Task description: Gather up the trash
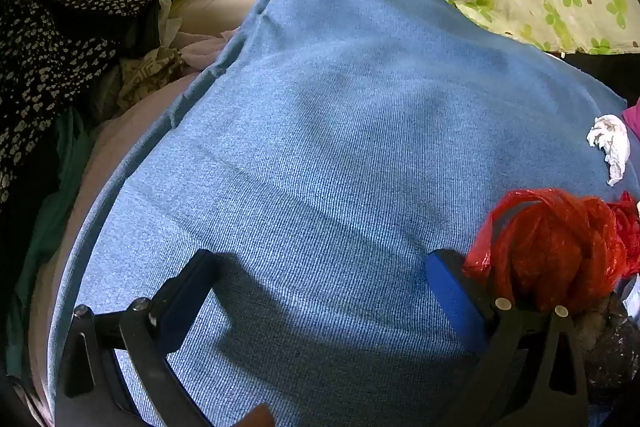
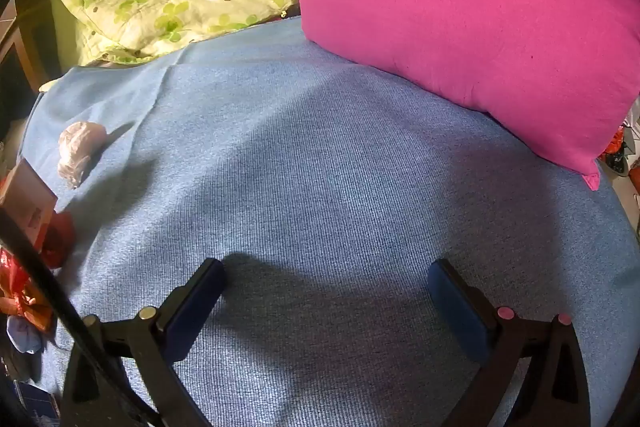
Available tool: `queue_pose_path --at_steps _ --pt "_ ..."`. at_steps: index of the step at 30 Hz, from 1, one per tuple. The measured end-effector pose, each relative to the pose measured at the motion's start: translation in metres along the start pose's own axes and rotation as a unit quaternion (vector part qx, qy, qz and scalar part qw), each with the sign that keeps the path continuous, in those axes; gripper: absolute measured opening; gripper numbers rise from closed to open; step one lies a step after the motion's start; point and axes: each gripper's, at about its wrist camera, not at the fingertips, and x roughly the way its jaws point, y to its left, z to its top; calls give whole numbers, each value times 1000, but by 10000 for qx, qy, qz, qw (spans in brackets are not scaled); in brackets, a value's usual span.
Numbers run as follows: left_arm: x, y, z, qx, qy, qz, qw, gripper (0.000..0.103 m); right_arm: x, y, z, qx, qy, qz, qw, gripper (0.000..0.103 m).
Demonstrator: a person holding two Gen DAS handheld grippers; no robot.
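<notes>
Both tongs, left tongs and right tongs, stand wide and empty over the blue blanket. A red plastic bag lies beside the left one, a crumpled tissue near a pink pillow.

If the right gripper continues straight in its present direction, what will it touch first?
Most likely the bare blue blanket; the right gripper is open and empty, with nothing in front of it.

No words, brand names or numbers could be read anywhere in either view. The small carton at the left edge of the right wrist view carried a reddish printed mark on its pale face, but it was too small and blurred to make out.
</notes>
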Motion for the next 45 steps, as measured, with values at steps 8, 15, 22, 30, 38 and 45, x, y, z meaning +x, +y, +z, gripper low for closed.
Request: queue_pose_path --at_steps 8,15,22,30,38,45 --pt "1 5 0 -45 18 -72 10000 103 0 0 0 1 0 -1 10000 103" --pt "-3 1 1 -7 12 -16 10000 103 0 0 0 0 -1 0 10000 103" --pt "0 -1 0 4 19 -4 10000 103 0 0 0 1 -2 1 10000 103" --pt "-30 4 -5 154 -318 -18 9994 103 1 2 2 -41 44 -61 10000 103" --pt "-110 0 -29 370 -711 -486 9956 103 -46 -1 -7 -84 -298 6 9995 103" --pt "-167 -8 -55 347 -851 -814 9924 103 -157 16 -38 -232 -1065 244 9937 103"
